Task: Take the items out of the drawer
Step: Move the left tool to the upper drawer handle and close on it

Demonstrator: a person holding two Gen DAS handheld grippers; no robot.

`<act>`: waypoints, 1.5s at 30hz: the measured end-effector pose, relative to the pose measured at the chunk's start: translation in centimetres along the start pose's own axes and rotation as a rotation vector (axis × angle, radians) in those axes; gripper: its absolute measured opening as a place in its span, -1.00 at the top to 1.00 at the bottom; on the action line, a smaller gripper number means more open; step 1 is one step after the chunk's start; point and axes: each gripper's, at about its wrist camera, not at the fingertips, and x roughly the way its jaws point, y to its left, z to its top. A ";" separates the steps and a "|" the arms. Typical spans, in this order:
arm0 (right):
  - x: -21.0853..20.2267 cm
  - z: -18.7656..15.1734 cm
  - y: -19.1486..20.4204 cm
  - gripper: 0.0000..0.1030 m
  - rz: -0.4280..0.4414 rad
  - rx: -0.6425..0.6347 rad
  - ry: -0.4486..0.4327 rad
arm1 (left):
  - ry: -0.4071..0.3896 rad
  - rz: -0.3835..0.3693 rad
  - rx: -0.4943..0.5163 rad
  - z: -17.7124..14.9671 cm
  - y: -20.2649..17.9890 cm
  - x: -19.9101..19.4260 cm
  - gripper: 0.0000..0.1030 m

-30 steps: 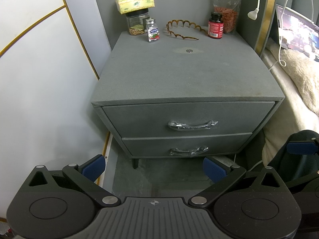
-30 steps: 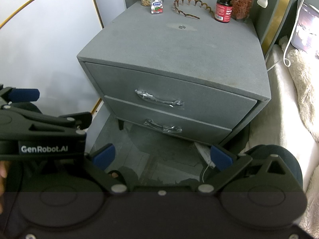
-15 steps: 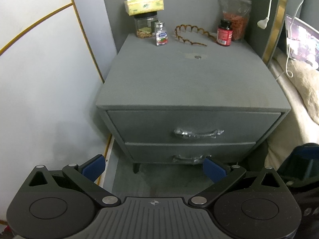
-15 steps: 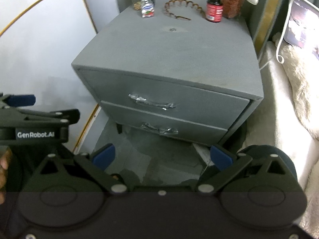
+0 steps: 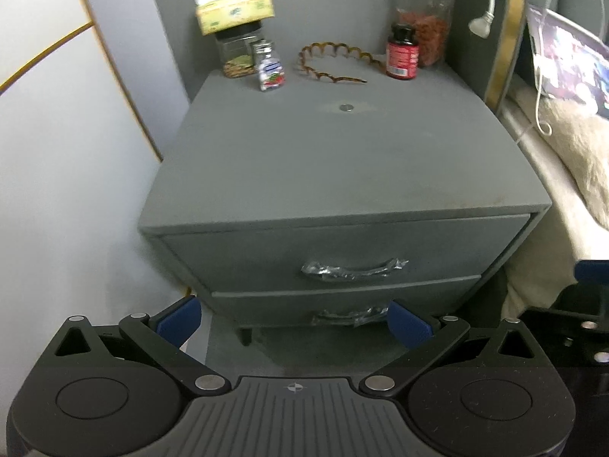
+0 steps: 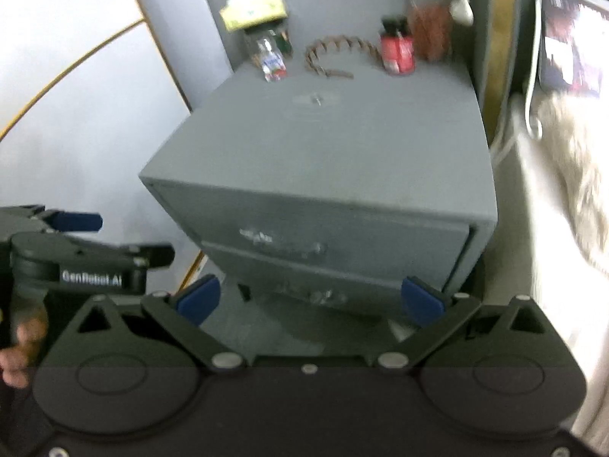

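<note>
Nightstand sits between wall and bed, both drawers pushed in: top drawer over bottom drawer, each with a wrapped handle. Left gripper and right gripper hang before them, jaws spread wide, holding nothing.

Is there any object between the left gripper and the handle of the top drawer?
Nothing visible does. The left gripper is open and apart from the nightstand, with only open space up to the top drawer handle. Both drawers look shut.
</note>
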 end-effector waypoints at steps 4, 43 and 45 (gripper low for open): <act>-1.0 0.0 -1.5 -0.79 0.078 -0.022 -0.017 | -0.006 -0.068 0.055 0.2 -1.2 2.8 -0.99; -0.2 -1.9 -6.5 -0.58 0.161 0.159 -0.102 | -0.038 -0.205 0.928 -0.9 -9.1 16.7 0.74; -0.2 -1.8 -6.5 -0.58 0.159 0.159 -0.101 | -0.033 -0.207 0.932 -0.7 -9.0 16.7 0.77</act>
